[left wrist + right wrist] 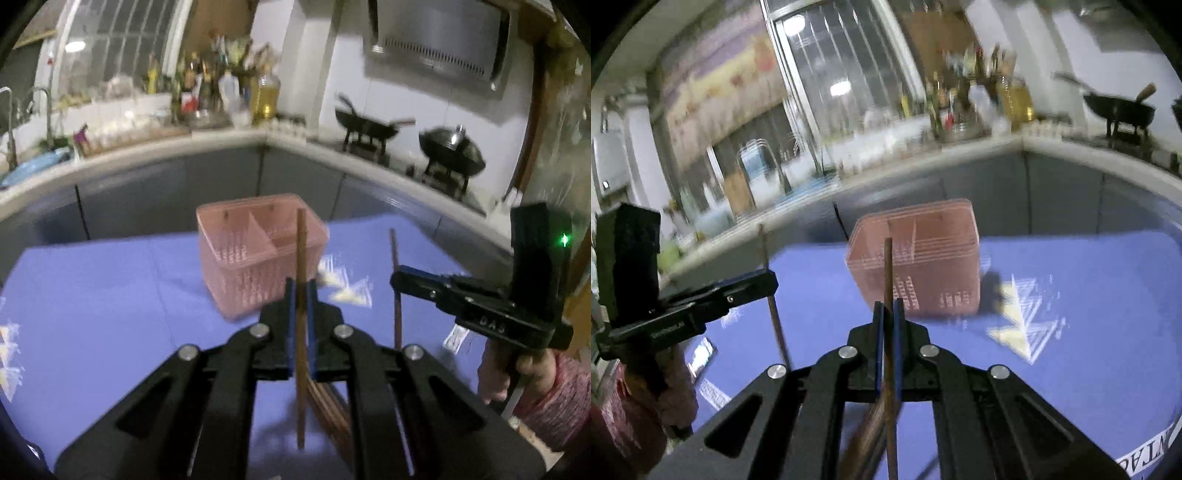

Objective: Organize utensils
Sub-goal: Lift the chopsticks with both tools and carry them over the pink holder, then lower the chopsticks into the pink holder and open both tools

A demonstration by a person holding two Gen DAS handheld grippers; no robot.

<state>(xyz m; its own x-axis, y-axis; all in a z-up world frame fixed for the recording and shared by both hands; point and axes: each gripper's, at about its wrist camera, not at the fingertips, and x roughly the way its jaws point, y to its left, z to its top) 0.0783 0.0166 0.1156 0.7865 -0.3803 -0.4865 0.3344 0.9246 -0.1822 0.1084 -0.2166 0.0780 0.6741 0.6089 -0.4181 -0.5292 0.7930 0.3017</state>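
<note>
Above the blue table (92,280), both grippers (301,291) (888,314) pinch upright chopsticks (301,251) (888,266).

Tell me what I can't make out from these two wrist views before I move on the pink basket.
- Pink slotted plastic basket: motion-blurred in the right wrist view; its divider is unclear there.
- Brown wooden chopstick in the left gripper: lower stretch crosses a blurred chopstick bundle.
- Chopstick in the right gripper: bottom cut off by the frame edge.
- Clear packets: contents too blurred.

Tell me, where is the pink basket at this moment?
The basket stands on the blue cloth in the middle of both views, just beyond the left gripper and right gripper, each shut on a chopstick.
</note>
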